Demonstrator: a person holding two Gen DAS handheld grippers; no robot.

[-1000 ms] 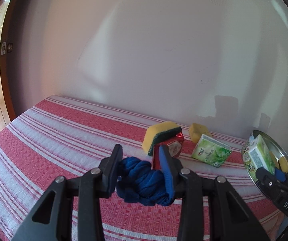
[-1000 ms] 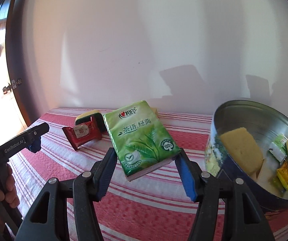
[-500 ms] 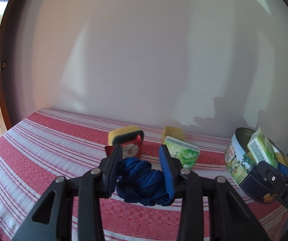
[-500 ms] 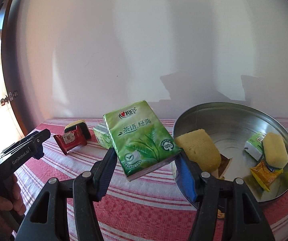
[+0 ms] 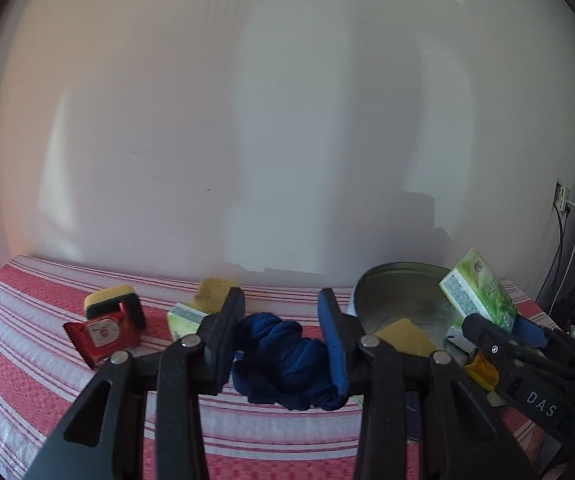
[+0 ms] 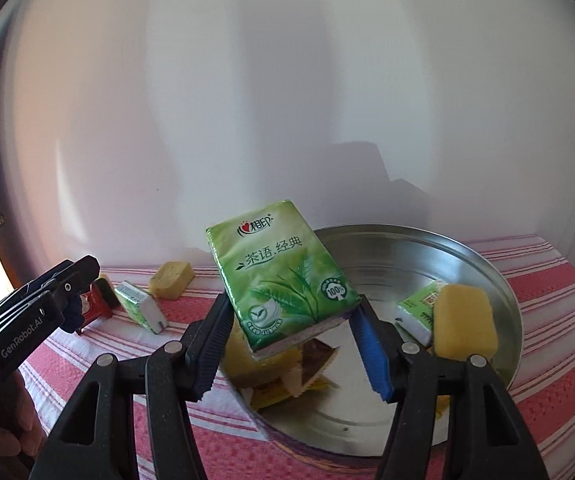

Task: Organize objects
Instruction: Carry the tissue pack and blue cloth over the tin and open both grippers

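The left gripper (image 5: 281, 340) pinches a blue cloth (image 5: 287, 364) between its fingers; the right gripper (image 6: 293, 344) clamps a green tissue pack (image 6: 283, 284), with the metal tin (image 6: 503, 300) just beyond it.

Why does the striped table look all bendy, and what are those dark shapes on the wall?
In both wrist views the fisheye lens curves the tablecloth stripes and darkens the corners. In the right wrist view the tissue pack is sharp, and grey shadows sit on the wall behind the tin. The left wrist view looks softer and dimmer.
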